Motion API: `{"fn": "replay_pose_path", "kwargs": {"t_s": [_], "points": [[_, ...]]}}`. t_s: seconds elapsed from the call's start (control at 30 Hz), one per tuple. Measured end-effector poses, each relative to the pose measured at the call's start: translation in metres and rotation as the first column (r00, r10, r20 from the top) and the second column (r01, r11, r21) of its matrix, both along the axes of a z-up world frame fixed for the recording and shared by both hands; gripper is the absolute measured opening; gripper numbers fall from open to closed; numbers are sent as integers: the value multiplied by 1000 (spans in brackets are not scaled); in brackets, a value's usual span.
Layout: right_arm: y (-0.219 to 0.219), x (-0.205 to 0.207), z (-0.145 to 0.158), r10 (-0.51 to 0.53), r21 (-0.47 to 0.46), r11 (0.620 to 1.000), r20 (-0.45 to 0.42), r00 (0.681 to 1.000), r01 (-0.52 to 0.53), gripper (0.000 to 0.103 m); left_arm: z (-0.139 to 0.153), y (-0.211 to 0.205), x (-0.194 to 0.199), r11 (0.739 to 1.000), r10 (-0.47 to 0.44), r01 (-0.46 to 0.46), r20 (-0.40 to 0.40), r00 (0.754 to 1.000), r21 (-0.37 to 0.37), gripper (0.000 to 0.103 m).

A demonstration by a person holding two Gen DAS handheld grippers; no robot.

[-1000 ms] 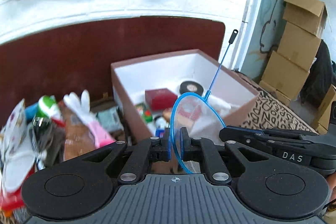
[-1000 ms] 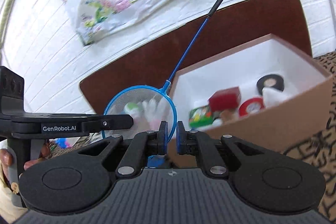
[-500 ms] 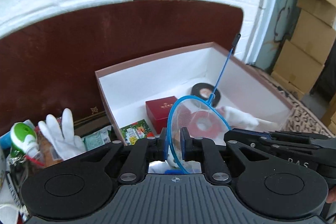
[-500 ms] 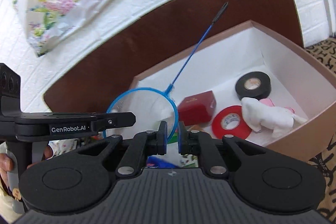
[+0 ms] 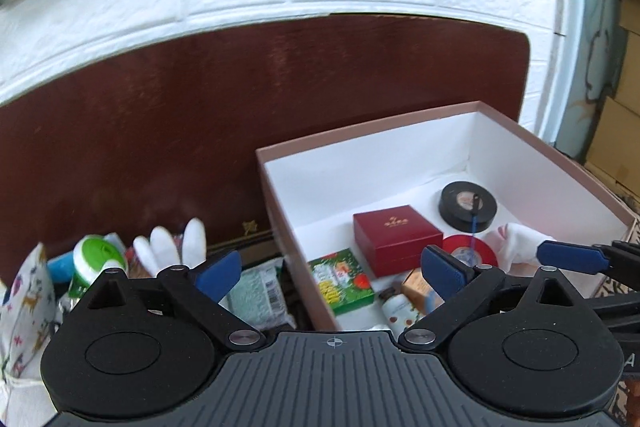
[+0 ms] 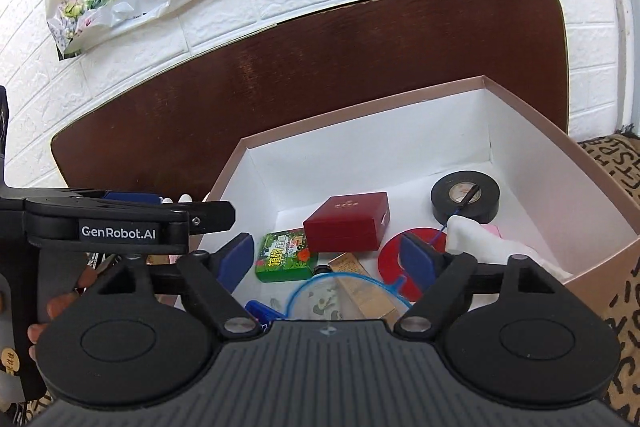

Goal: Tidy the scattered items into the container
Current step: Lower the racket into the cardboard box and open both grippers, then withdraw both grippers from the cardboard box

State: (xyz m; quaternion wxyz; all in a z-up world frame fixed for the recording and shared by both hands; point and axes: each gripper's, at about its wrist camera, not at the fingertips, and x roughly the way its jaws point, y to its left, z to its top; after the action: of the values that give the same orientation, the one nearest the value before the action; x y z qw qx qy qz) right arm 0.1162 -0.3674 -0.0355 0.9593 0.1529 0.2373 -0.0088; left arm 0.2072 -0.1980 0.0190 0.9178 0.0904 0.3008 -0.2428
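Observation:
The pink box [image 5: 400,125] [image 6: 360,109] with a white inside holds a red case [image 5: 396,239] [image 6: 346,223], black tape [image 5: 466,205] [image 6: 466,197], red tape [image 5: 480,251] [image 6: 394,253], a green packet [image 5: 344,281] [image 6: 286,255] and a white glove [image 6: 476,239]. The blue net [image 6: 344,293] lies in the box, its handle across the tapes. My left gripper [image 5: 332,271] is open and empty over the box's left wall. My right gripper [image 6: 328,259] is open and empty above the net.
Left of the box lie scattered items: a white glove [image 5: 170,253], a green-capped bottle [image 5: 96,259], a pale green packet [image 5: 260,291] and a patterned bag [image 5: 24,303]. A dark brown board [image 5: 200,107] stands behind. Cardboard boxes [image 5: 628,67] are at far right.
Both grippers were shut on the blue net's rim; both have opened and the net has dropped into the box. The views have tipped down toward the box.

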Motion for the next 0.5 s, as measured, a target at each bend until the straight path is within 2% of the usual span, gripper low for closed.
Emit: {"fn": "replay_pose_path", "kwargs": {"t_s": [0.5], "points": [[15,-24,19,-26,-6,1000,24,999,26,99,12,14,-33,1000,6,-6,12,1000,6,102]]}}
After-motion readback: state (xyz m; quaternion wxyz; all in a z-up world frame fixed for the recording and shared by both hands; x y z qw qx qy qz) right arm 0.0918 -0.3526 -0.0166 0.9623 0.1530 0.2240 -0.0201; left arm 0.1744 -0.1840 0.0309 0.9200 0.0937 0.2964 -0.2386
